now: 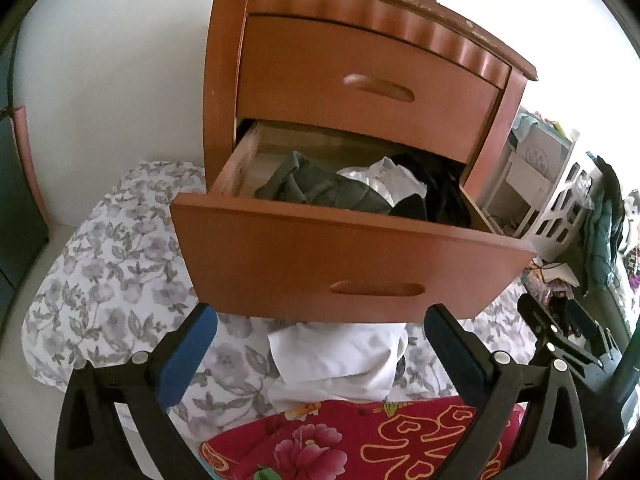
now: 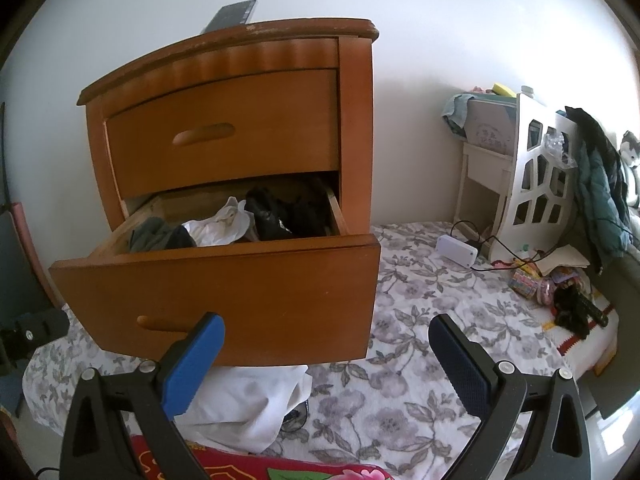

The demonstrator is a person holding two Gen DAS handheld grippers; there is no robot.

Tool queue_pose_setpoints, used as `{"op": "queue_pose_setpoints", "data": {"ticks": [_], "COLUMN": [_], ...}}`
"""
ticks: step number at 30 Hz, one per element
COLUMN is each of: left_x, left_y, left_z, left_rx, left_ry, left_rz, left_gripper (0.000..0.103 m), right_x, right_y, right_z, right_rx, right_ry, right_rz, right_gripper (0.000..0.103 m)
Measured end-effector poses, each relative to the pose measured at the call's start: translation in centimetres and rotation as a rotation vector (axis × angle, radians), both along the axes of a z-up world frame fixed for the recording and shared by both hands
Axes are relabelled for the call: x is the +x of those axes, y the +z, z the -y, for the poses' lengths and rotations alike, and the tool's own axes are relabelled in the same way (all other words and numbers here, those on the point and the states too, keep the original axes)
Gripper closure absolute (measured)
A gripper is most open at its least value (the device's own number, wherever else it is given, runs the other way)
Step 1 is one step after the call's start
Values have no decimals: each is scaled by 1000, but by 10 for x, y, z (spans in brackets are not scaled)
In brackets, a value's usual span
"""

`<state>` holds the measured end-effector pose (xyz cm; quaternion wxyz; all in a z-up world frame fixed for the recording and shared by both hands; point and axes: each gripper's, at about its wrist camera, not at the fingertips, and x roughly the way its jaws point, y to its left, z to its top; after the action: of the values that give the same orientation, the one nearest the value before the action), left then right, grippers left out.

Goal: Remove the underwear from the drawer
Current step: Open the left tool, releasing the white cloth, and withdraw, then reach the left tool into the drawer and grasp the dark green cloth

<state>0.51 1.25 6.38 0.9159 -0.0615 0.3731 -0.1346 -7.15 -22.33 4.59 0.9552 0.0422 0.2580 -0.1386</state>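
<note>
A brown wooden nightstand (image 1: pixel 352 76) (image 2: pixel 224 120) stands on a floral sheet. Its lower drawer (image 1: pixel 320 260) (image 2: pixel 240 292) is pulled out. Inside lie crumpled clothes: a grey-green piece (image 1: pixel 320 188) (image 2: pixel 154 236), a white piece (image 1: pixel 384 176) (image 2: pixel 220 228) and black pieces (image 1: pixel 440 196) (image 2: pixel 280 212). A white garment (image 1: pixel 340 360) (image 2: pixel 248 404) lies on the bed under the drawer front. My left gripper (image 1: pixel 320 340) hangs open in front of the drawer, above that white garment. My right gripper (image 2: pixel 326 348) is open too, low at the drawer's right corner. Both hold nothing.
The upper drawer (image 1: pixel 360 88) is closed. A dark flat object (image 2: pixel 234 14) lies on the nightstand top. A red flowered blanket (image 1: pixel 360 440) lies near me. At the right are a white headboard (image 2: pixel 536 184), a white box with cable (image 2: pixel 458 250), toys and a hanging jacket (image 2: pixel 600 192).
</note>
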Motion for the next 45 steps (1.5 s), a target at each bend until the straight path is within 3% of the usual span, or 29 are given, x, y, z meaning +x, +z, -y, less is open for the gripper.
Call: {"op": "queue_pose_setpoints", "data": {"ticks": [18,26,30,32,37,39,45], "left_x": [35,66,98,117,153,167,198], "left_y": [41,90,100,97,83,75,49], "left_z": [-12,2,10,13,21,21,26], "left_rx": [-80,-35,-20,-23,102,119,213], "left_ry": [1,-17,-42,-67,-34,-18,36], "left_rz": [129,254,170,79,-61,-114,-184], "left_gripper": [0,0,0,0,0,0,0], "right_x": [8,8,9,9,10,11,15], "right_y": [-5,-6,-6,-7,-8,-9,-12], "right_z": [1,2,2,3,4,4,5], "right_rx": [23,31,38,40,50,53,66], "right_ry": [32,33,32,30,38,42,53], "right_rz": [-32,-37,-40,-42,-49,-53,-75], "right_gripper": [0,0,0,0,0,0,0]}}
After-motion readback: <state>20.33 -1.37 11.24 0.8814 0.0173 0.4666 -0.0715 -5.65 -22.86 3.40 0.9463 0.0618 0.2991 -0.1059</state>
